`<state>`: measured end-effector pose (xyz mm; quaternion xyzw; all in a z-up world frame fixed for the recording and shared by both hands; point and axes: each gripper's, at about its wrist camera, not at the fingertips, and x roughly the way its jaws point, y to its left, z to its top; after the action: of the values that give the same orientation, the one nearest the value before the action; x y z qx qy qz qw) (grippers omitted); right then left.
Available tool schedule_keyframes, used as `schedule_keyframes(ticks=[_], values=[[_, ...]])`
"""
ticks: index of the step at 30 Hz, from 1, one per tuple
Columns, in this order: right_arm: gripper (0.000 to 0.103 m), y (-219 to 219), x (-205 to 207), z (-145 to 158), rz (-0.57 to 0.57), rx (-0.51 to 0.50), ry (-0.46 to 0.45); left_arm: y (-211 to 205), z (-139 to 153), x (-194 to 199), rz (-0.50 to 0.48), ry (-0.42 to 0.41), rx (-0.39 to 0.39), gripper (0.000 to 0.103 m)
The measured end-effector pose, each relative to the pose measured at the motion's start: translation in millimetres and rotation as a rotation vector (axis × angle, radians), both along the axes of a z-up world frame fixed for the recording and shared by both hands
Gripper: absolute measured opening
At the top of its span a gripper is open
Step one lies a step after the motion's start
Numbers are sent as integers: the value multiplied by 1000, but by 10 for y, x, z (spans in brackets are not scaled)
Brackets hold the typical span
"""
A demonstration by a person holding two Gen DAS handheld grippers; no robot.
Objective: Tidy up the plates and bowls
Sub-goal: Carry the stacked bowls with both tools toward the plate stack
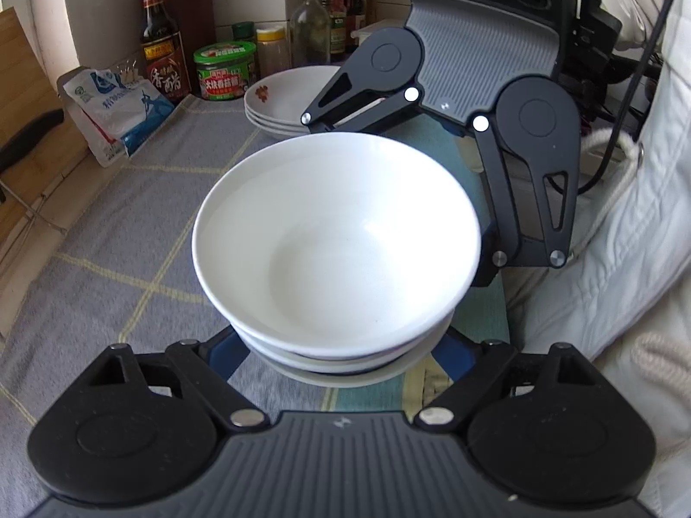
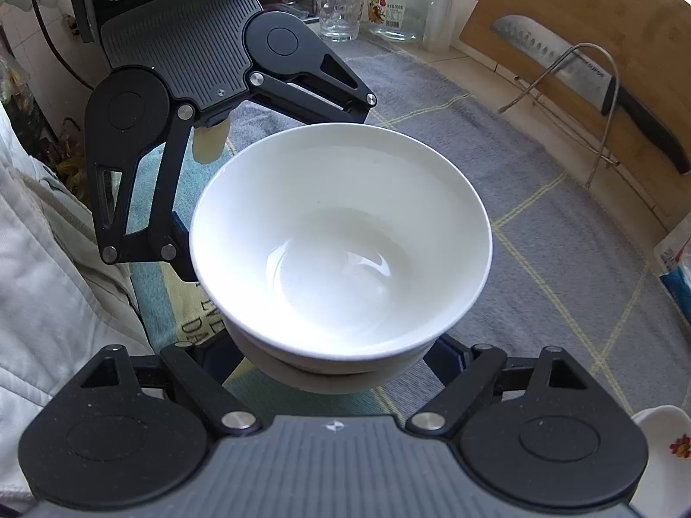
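A stack of white bowls (image 1: 337,250) stands on the grey checked cloth (image 1: 129,233), between the two grippers, which face each other. My left gripper (image 1: 341,358) reaches around the stack's near side with its fingers spread wide; the fingertips are hidden under the bowls. My right gripper (image 2: 337,362) does the same from the opposite side, around the bowl stack (image 2: 341,237). The frames do not show whether either gripper touches the bowls. A stack of white plates with a red flower print (image 1: 285,99) sits behind the bowls; its edge shows in the right wrist view (image 2: 665,444).
Sauce bottles (image 1: 157,39), a green-lidded jar (image 1: 224,71) and a salt bag (image 1: 116,108) line the back wall. A cutting board with a knife (image 2: 578,60) on a wire stand, a glass mug (image 2: 339,8) and a jar (image 2: 399,4) stand on the other side.
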<state>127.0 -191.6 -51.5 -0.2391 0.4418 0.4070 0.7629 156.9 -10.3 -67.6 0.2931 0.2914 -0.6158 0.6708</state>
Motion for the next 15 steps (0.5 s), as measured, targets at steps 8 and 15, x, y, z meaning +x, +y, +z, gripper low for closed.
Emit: schedule_keyframes(ticks=[8,15], values=[[91,-506,77,221,19,-6,-38,-497,159,-12,25,-28,-36,89],[91,-1110,153,382,17,-28,-77,-1109,242,82,16,-66,-74,89]])
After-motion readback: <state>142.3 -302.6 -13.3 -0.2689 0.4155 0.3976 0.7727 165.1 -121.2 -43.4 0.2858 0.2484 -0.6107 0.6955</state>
